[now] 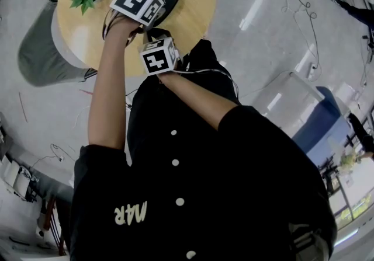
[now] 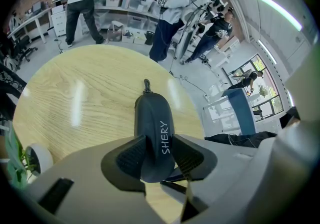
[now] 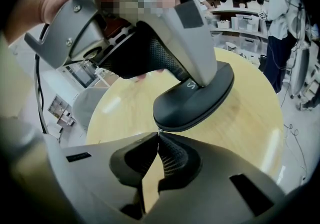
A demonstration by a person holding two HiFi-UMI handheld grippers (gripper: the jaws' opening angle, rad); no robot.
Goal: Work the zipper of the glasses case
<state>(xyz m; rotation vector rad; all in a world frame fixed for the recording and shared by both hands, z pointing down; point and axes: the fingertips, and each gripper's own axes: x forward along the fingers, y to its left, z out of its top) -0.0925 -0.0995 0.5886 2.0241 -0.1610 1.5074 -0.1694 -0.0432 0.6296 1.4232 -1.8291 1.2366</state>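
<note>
Two tongs were at work on one glasses case (image 2: 152, 113), which lay on the round wooden bench (image 2: 75, 97) with its cord end (image 2: 146, 85) pointing to twelve o'clock in my left gripper view. My left tongs (image 2: 160, 154) stood wide but were closed on the case, a pad pressed against each flank at nine and three o'clock. My right tongs (image 3: 159, 140) were pinched fully together at the case's near tip. At their very ends was what I took for the zipper pull (image 3: 159, 132), a silvery bit too small to be sure of. To run the zipper well, I judged I should keep the left clamp firm so the case could not slide. I should then draw the pull along the seam's curve, low and steady, without lifting away from it.
</note>
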